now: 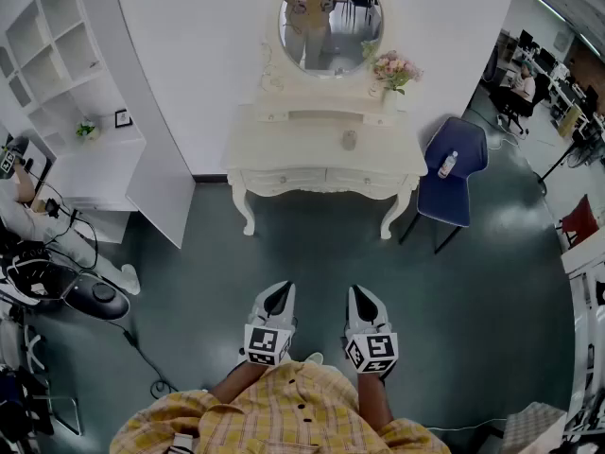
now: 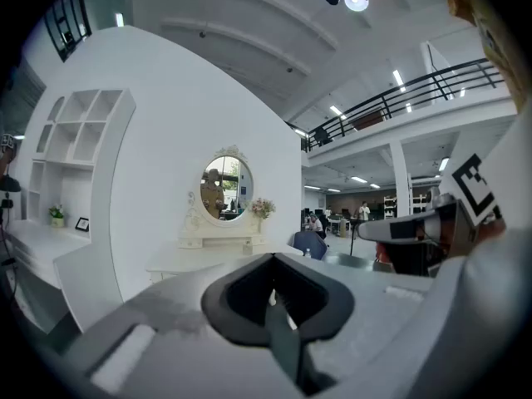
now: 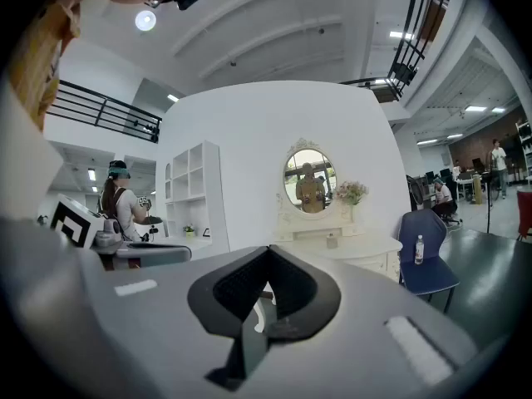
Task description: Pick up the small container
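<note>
The small container (image 1: 349,139) is a little greyish jar standing upright in the middle of the white dressing table (image 1: 284,154), below its oval mirror. In the right gripper view the small container (image 3: 331,240) shows far ahead on the tabletop. My left gripper (image 1: 278,297) and right gripper (image 1: 360,300) hang side by side over the dark floor, well short of the table, both pointing toward it. Each is shut with nothing between its jaws. The left gripper (image 2: 270,293) and right gripper (image 3: 266,293) show their jaws pressed together.
A flower bunch (image 1: 395,69) stands at the table's back right. A blue chair (image 1: 468,183) carrying a bottle (image 1: 448,165) sits right of the table. White shelving (image 1: 66,74) and a low counter stand at left, with cables and gear (image 1: 90,296) on the floor.
</note>
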A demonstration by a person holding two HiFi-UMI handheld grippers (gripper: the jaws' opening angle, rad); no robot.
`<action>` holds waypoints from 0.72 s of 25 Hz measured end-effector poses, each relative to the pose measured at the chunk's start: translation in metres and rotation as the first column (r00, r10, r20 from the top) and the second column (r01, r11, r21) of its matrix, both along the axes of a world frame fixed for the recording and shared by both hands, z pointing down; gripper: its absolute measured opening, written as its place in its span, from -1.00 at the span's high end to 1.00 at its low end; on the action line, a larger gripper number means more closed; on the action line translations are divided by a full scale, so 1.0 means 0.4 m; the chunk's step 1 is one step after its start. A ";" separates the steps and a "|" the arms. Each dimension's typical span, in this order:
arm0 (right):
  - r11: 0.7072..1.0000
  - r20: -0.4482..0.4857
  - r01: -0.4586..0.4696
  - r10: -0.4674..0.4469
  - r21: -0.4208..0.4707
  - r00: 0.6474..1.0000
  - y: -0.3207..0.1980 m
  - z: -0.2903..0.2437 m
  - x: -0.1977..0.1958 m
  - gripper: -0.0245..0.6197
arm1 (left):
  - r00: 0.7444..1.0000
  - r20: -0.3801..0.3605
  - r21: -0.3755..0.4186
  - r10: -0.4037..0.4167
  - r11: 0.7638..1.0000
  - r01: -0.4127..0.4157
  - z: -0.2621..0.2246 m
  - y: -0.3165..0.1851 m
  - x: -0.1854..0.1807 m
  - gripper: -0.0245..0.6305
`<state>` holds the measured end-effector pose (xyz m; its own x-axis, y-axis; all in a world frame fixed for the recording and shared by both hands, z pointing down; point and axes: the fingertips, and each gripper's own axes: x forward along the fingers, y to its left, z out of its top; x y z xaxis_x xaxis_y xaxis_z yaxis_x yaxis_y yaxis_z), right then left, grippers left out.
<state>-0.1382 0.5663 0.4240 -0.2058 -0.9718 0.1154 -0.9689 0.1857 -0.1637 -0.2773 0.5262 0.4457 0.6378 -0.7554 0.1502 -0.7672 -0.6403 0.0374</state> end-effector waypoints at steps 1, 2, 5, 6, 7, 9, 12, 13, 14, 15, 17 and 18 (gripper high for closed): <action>1.000 0.000 -0.001 0.001 -0.001 1.000 0.002 0.001 0.004 0.95 | 1.000 0.001 -0.002 0.002 1.000 -0.002 0.004 0.002 0.003 0.93; 1.000 0.000 -0.001 0.001 -0.003 1.000 0.003 0.002 0.008 0.95 | 1.000 0.002 -0.003 0.004 1.000 -0.004 0.007 0.003 0.007 0.93; 1.000 0.021 -0.001 0.001 -0.005 1.000 0.009 0.003 0.021 0.95 | 1.000 0.000 -0.006 0.005 1.000 -0.005 0.004 0.007 0.021 0.93; 1.000 0.031 0.003 -0.003 -0.004 1.000 0.011 0.003 0.025 0.95 | 1.000 -0.001 -0.009 0.002 1.000 -0.002 0.003 0.010 0.024 0.93; 1.000 0.037 0.007 -0.007 -0.003 0.999 0.015 0.004 0.027 0.94 | 1.000 -0.003 -0.012 -0.001 1.000 0.001 0.003 0.013 0.026 0.93; 1.000 0.040 0.010 -0.010 -0.005 0.999 0.020 0.012 0.033 0.94 | 1.000 -0.006 -0.021 -0.004 1.000 0.004 0.007 0.020 0.031 0.93; 1.000 0.050 0.010 -0.009 -0.014 0.999 0.018 0.025 0.043 0.93 | 1.000 0.004 -0.032 0.007 0.999 -0.007 0.018 0.027 0.046 0.93; 1.000 0.054 0.012 -0.011 -0.017 0.998 0.015 0.029 0.045 0.93 | 1.000 0.007 -0.034 0.011 0.999 -0.011 0.022 0.029 0.050 0.93; 1.000 0.058 0.015 -0.014 -0.021 0.998 0.012 0.034 0.047 0.93 | 1.000 0.010 -0.037 0.014 0.999 -0.014 0.027 0.030 0.054 0.93; 1.000 0.063 0.018 -0.016 -0.024 0.998 0.006 0.038 0.048 0.93 | 1.000 0.011 -0.041 0.016 0.999 -0.016 0.032 0.028 0.058 0.93; 0.999 0.066 0.028 -0.026 -0.031 0.997 -0.012 0.042 0.047 0.93 | 1.000 0.012 -0.051 0.019 0.999 -0.018 0.042 0.015 0.066 0.93; 0.999 0.065 0.037 -0.034 -0.033 0.997 -0.022 0.043 0.046 0.93 | 1.000 0.012 -0.057 0.020 0.998 -0.020 0.046 0.005 0.070 0.93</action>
